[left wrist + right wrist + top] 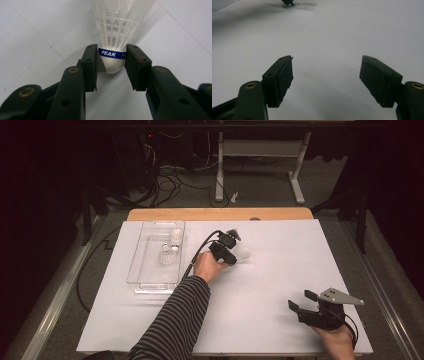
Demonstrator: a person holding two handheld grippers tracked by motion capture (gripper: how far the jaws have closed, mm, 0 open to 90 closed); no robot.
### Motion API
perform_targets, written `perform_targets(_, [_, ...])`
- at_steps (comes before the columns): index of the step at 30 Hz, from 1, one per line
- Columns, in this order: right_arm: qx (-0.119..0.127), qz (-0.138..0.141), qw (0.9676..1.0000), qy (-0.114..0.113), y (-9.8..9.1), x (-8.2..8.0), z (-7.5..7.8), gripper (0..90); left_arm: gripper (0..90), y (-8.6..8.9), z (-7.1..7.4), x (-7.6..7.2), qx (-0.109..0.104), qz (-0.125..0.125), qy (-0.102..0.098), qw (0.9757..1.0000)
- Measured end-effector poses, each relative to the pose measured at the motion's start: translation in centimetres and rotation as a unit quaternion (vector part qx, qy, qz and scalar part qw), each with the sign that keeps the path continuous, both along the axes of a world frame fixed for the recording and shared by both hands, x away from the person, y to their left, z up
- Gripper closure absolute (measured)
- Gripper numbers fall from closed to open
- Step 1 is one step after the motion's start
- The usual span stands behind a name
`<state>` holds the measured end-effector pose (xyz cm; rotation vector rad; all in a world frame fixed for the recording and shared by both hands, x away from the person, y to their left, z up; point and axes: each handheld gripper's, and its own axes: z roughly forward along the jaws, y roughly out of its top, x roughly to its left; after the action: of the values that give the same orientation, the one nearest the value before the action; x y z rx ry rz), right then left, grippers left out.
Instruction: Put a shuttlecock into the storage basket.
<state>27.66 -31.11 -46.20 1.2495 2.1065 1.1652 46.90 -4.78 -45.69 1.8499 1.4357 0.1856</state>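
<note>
The left gripper (111,66) had its two jaws set on either side of a white shuttlecock (113,37), right at the blue band above the rounded cork. Both pads appeared to touch that band, so the gripper looked closed on it. The cork was probably chosen because it is the firm part; the netted plastic skirt would give under pressure. The shuttlecock lay on its side on the white table cover (280,270), skirt pointing away from the gripper, so a level approach from the cork end suited it.

From above, the left gripper (227,251) sat near the middle of the table, just right of a clear plastic tray (150,282). Two more shuttlecocks (170,251) were already inside that tray, which suggested this one was meant to join them, and the short distance made that an easy carry.

The right gripper (307,301) rested near the table's front right corner, well apart from the work, jaws spread wide and holding nothing, likely parked to stay clear.
</note>
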Motion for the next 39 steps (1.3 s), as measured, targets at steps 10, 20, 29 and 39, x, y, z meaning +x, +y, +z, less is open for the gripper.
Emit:
perform_targets(10, [0.000, 0.001, 1.0000, 0.000, 0.0, 0.0, 0.0, 27.4, 64.6, 0.1, 0.0, 0.0, 0.003, -0.002, 0.000, 1.0000])
perform_targets(20, [0.000, -0.001, 1.0000, -0.001, 0.0, 0.0, 0.0, 27.5, 64.8, 0.1, 0.2, 0.0, 0.001, 0.000, -0.001, 1.0000])
perform_targets(29, [-0.001, 0.000, 1.0000, -0.001, 0.0, 0.0, 0.0, 27.5, 64.8, 0.2, 0.9, -0.4, -0.006, -0.002, -0.002, 1.0000])
perform_targets(39, [-0.002, 0.000, 1.0000, -0.002, 0.0, 0.0, 0.0, 27.6, 64.8, 0.6, 1.4, -0.8, -0.009, -0.004, -0.005, 0.9999])
